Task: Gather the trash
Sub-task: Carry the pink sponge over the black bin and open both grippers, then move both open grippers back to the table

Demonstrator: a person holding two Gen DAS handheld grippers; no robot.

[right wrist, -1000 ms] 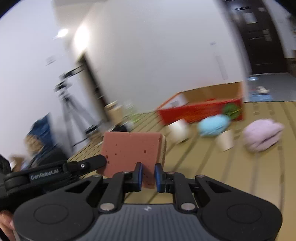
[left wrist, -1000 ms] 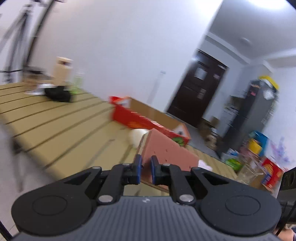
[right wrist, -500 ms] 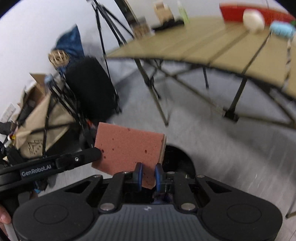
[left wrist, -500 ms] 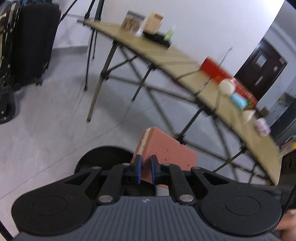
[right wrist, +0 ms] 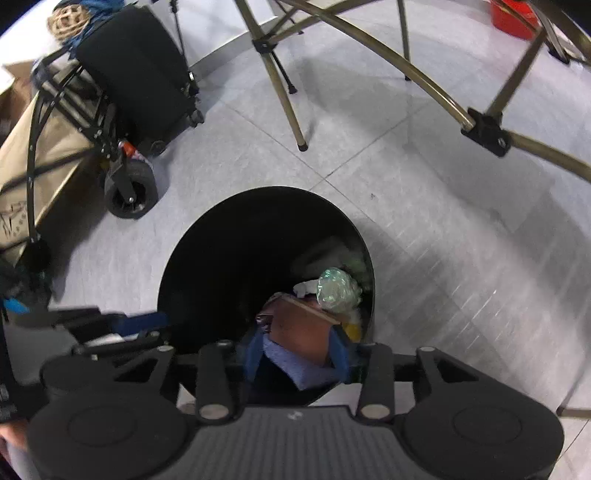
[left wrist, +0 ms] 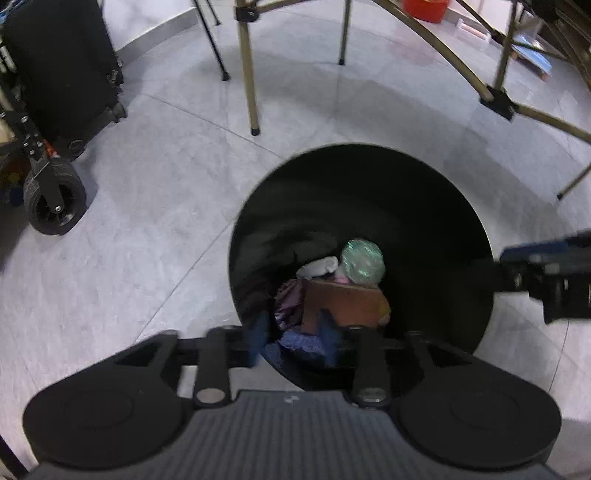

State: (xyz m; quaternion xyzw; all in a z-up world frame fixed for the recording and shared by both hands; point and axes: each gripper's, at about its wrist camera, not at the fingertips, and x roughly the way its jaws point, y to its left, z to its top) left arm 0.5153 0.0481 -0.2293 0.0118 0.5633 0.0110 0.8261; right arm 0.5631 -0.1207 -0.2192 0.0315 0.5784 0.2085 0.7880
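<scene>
A black round trash bin [left wrist: 424, 184] stands on the grey floor; it also shows in the right wrist view [right wrist: 221, 236]. Inside lies the reddish-brown sponge [left wrist: 345, 304], seen in the right wrist view too [right wrist: 299, 332], on top of a green crumpled ball [left wrist: 362, 262], white paper and purple and blue scraps. My left gripper [left wrist: 293, 341] is open and empty above the bin's near rim. My right gripper [right wrist: 297, 354] is open and empty above the bin too. Each gripper shows at the edge of the other's view.
Tan folding-table legs [left wrist: 249, 74] stand just beyond the bin. A black suitcase [left wrist: 62, 62] and a wheeled cart [left wrist: 55, 199] are at the left. A red container [left wrist: 424, 7] is on the floor far behind.
Both grippers held the sponge above the bin half a second ago. Both have opened and the sponge has dropped into the bin. Both views now look straight down.
</scene>
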